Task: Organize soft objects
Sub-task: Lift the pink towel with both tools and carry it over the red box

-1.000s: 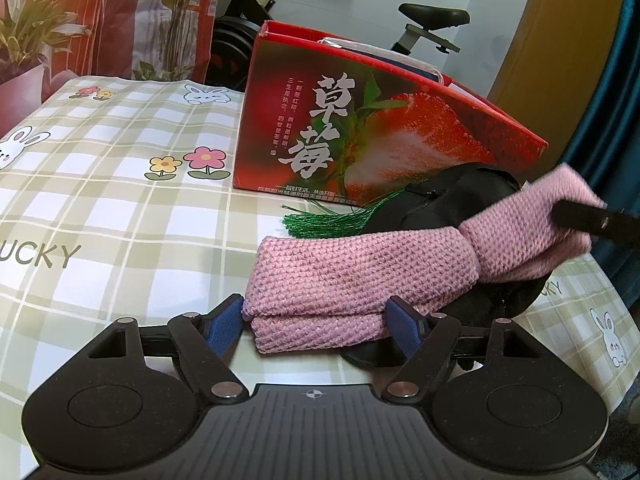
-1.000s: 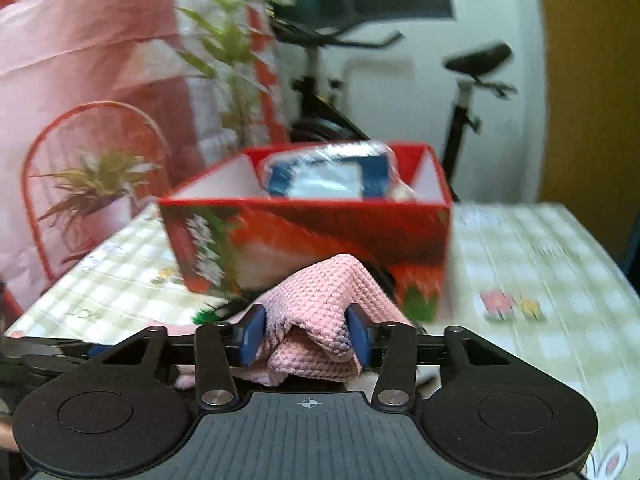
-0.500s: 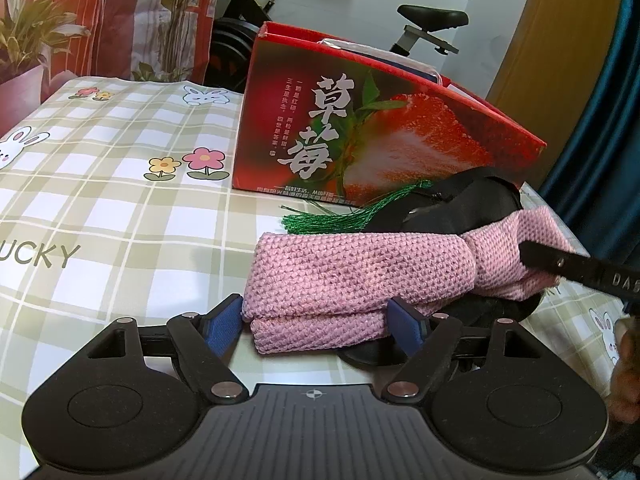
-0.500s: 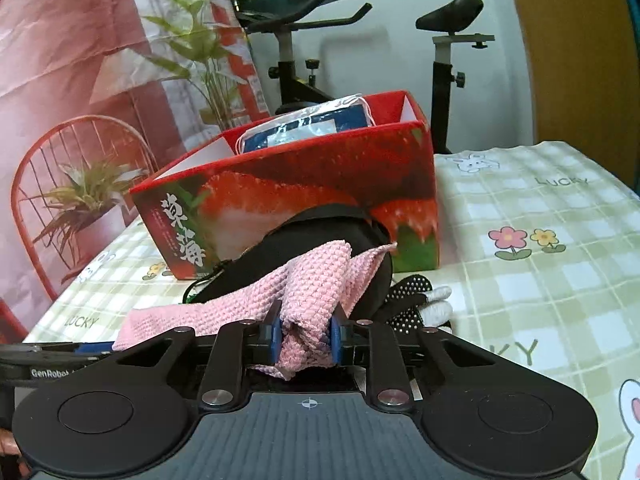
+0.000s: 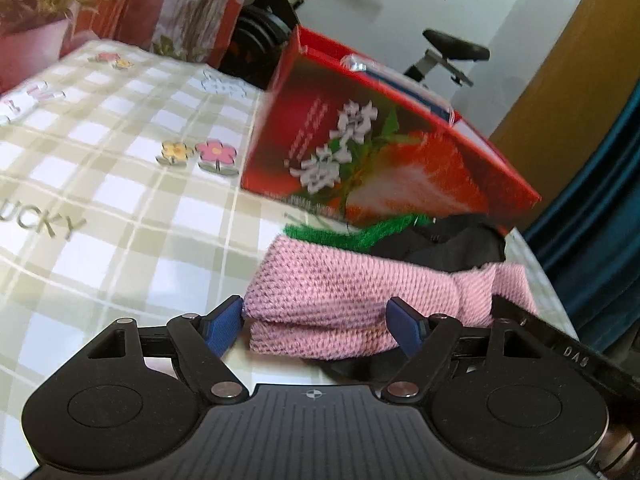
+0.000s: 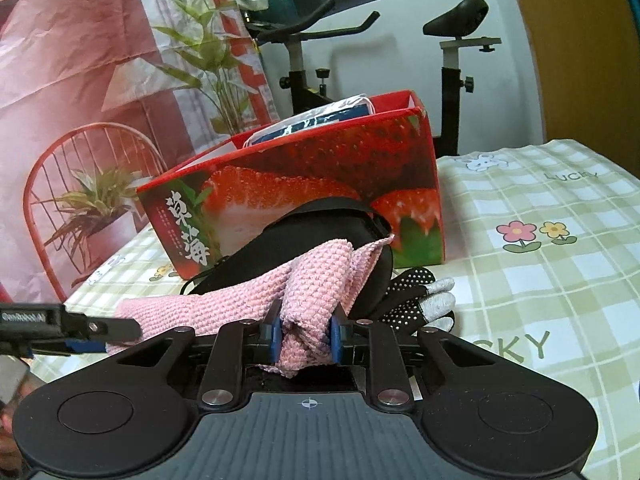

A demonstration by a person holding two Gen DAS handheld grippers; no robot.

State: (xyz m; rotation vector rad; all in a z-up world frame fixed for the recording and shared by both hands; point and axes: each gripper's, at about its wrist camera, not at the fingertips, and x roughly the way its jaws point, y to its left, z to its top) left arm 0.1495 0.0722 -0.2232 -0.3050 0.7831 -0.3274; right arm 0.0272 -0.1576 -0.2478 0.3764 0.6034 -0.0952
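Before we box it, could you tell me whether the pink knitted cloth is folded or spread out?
Folded: the pink knitted cloth lies doubled, two layers stacked at its near edge, one end bunched.

One pink knitted cloth (image 6: 316, 280), one black pouch (image 6: 320, 228), one dotted black glove (image 6: 412, 296) and one green tassel (image 5: 352, 236) lie on the checked worktop (image 6: 552, 280). One red strawberry box (image 6: 304, 184) stands there, holding one plastic-wrapped packet (image 6: 320, 120). One exercise bike (image 6: 452, 80) stands behind.

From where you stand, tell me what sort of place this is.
Probably a room in a home: an exercise bike stands behind a table with a checked cartoon tablecloth, and a strawberry gift box sits on it.
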